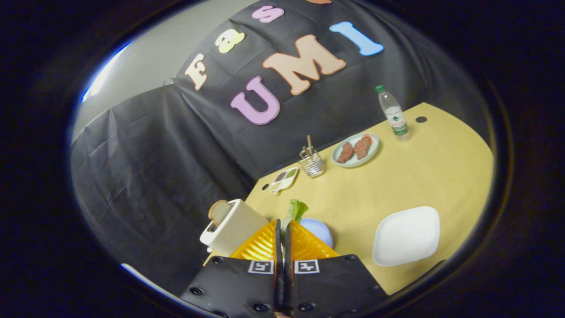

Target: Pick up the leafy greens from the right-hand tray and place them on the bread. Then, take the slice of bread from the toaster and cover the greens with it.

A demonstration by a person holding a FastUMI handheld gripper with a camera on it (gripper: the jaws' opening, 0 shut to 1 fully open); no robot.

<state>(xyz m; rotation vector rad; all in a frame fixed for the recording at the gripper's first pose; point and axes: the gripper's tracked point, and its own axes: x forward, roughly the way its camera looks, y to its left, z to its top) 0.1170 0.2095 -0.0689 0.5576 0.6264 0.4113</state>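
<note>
My gripper (283, 227) is shut on the leafy greens (295, 210), whose green leaf sticks up past the fingertips. It hangs above the yellow table (388, 181). Just beyond and under the fingers shows part of a pale blue plate (318, 230); the fingers hide what lies on it. To the left of the fingers stands the cream toaster (231, 226) with a slice of bread (218, 210) poking out of its slot. To the right of the fingers lies a white square tray (406, 235) with nothing on it.
Farther back on the table are a green plate (355, 149) with two brown pieces of meat, a wire holder (311, 162) with sticks, a small divided dish (284, 178) and a water bottle (393, 115). The toaster sits at the table's near-left corner.
</note>
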